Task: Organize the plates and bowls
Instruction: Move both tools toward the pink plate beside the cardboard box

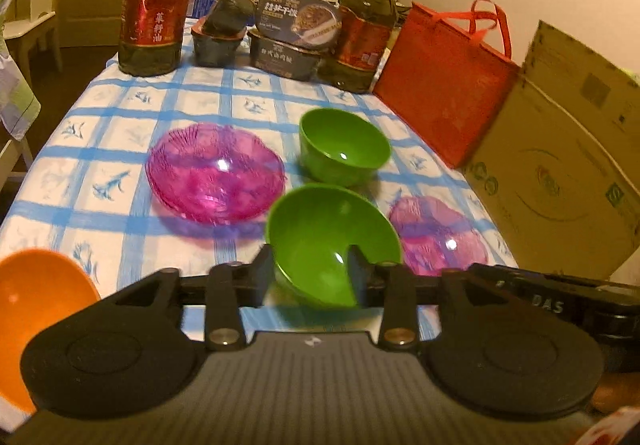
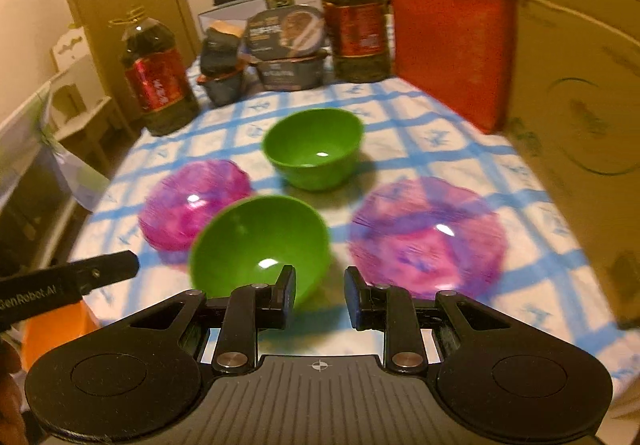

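We saw the left gripper (image 1: 310,265) part-open astride a round green plastic bowl's (image 1: 320,233) rim, pads apparently clear; the right gripper (image 2: 320,295) stood narrow, holding nothing.

warm dim indoor light — motion blur | glare spots in bowls (image 1: 344,145) | fisheye-bent edges

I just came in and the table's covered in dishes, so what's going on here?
A person holds a gripper in each hand over a checked tablecloth, sorting bowls and plates. Neither the left gripper nor the right gripper grips anything: both stand open, and the near green bowl, which looks tilted, lies just beyond their fingers. A far green bowl sits upright behind it, with a left pink dish and a right pink dish on either side, and an orange bowl at the near left.
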{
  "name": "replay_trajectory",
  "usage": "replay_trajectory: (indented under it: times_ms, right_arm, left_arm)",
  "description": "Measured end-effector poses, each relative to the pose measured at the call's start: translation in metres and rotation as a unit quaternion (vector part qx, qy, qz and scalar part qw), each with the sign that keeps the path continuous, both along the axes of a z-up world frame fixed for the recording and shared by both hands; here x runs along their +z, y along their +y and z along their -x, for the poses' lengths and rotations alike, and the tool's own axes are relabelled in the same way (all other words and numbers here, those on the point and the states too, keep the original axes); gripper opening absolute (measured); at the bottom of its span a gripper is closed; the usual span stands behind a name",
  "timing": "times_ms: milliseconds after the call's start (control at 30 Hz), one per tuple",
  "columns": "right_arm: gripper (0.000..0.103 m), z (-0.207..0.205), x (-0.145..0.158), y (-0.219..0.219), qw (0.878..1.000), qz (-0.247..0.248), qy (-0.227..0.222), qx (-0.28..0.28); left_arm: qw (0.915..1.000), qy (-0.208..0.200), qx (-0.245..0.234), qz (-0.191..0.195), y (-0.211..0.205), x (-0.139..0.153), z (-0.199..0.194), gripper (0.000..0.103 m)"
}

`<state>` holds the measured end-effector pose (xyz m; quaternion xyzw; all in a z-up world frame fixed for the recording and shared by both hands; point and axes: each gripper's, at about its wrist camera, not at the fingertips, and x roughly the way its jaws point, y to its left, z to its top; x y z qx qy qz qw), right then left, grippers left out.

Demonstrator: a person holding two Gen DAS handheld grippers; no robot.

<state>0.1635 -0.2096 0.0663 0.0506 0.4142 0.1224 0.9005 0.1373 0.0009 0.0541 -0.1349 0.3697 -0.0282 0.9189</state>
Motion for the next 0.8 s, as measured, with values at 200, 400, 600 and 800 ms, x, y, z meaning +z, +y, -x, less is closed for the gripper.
replay_trajectory:
  times_ms: [200,400,600,800]
  right_arm:
    - [0.050,0.027,-0.004,-0.032,1.000,0.018,-0.006,-0.022]
    - [0.061,0.048,-0.006,-0.060,0.999,0.010,-0.011,-0.044]
    - [0.062,0.063,-0.008,-0.087,0.998,0.000,-0.002,-0.067]
    - [0.062,0.068,-0.014,-0.111,0.995,-0.003,0.011,-0.098]
  left_arm:
    - [0.9998,0.005,-0.019,-0.007,-0.025,-0.009,0.019,0.054]
    - [0.9986,0.009,-0.049,-0.017,-0.054,-0.011,0.032,0.058]
    - [0.9978,0.009,-0.065,-0.013,-0.078,-0.013,0.039,0.061]
    - [0.9967,0.012,-0.080,-0.004,-0.099,-0.015,0.034,0.061]
